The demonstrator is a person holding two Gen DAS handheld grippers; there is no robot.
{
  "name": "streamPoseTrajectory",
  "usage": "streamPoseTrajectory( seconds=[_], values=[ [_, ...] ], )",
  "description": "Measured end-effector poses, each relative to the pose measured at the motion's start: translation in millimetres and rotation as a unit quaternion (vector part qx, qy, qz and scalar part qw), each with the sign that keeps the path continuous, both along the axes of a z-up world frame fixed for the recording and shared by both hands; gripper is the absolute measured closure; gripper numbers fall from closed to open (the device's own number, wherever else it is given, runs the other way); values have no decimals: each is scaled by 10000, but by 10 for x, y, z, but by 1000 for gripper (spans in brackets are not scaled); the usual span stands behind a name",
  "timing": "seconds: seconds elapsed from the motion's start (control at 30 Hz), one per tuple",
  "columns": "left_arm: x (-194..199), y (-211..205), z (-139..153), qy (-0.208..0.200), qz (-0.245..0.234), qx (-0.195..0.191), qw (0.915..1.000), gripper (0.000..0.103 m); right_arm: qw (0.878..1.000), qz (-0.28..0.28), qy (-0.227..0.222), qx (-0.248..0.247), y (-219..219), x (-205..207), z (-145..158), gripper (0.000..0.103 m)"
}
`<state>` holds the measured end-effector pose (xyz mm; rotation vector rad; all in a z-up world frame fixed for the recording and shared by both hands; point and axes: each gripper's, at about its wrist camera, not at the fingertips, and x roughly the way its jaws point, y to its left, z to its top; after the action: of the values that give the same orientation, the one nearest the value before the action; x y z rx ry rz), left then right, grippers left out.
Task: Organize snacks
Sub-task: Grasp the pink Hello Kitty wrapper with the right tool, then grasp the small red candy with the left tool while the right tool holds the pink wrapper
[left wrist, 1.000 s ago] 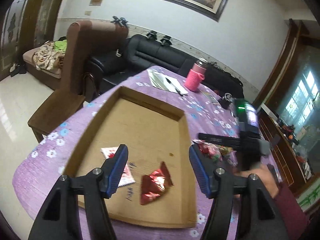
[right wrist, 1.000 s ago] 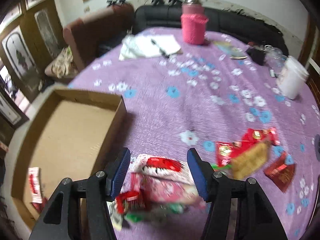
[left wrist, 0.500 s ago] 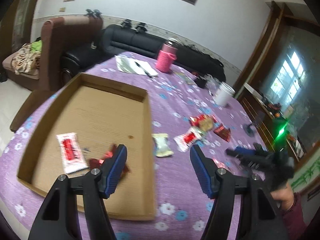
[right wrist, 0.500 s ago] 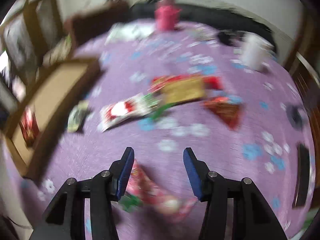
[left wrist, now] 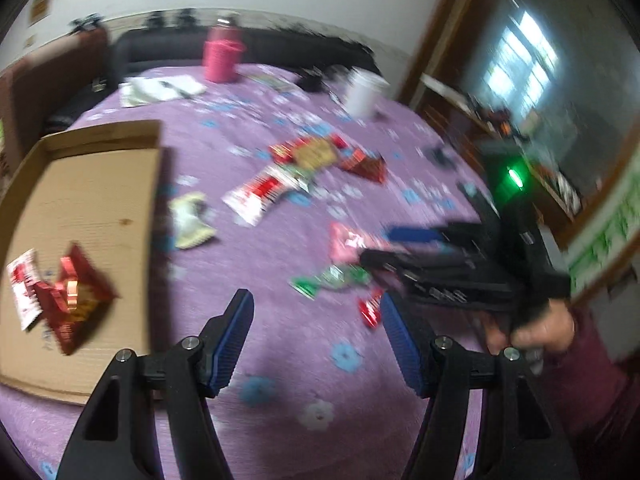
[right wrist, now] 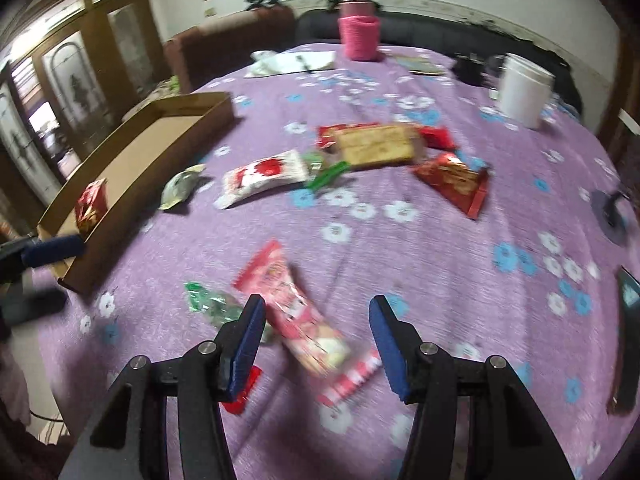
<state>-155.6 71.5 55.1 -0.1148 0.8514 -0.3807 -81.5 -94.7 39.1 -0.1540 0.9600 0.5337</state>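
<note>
Now pink snack packet (right wrist: pixel 298 312) lying between right gripper (right wrist: pixel 316 328) spread fingers, left gripper (left wrist: pixel 316 332) fingers spread, empty

1. A purple flowered tablecloth (right wrist: pixel 420 248) covers the round table.
2. At 12 o'clock, a pink-sleeved bottle (right wrist: pixel 359 32) stands upright.
3. At 11 o'clock, papers (right wrist: pixel 296 63) lie with a pen on them.
4. At 1 o'clock stands a white cup (right wrist: pixel 525 90).
5. Behind the table sits a black sofa (right wrist: pixel 424 34), with a brown armchair (right wrist: pixel 224 46) at 10 o'clock.
</note>
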Motion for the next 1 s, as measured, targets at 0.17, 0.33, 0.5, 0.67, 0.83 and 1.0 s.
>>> streamPoseTrajectory(
  seconds=[0.17,0.33,0.5,0.67,0.83,1.0],
  values=[
    [45,-357,-151,120,-498,390,9979,38,10000,58,-60,-38,43,14,-112,66],
    [194,-637,-223,133,-853,700,9938,38,9973,-626,52,373,-301,143,-102,78],
    [380,-923,-362,249,-1263,1014,9865,38,9918,-1024,231,731,-559,229,-109,78],
    [353,-1057,-444,183,-1481,1373,9792,83,9905,-1078,253,812,-596,230,-109,78],
    [356,-942,-433,203,-1344,1208,9833,103,9904,-1101,213,810,-593,242,-114,78],
    [403,-538,-252,319,-842,281,9955,90,9901,-1168,135,769,-584,216,-114,78]
  ],
)
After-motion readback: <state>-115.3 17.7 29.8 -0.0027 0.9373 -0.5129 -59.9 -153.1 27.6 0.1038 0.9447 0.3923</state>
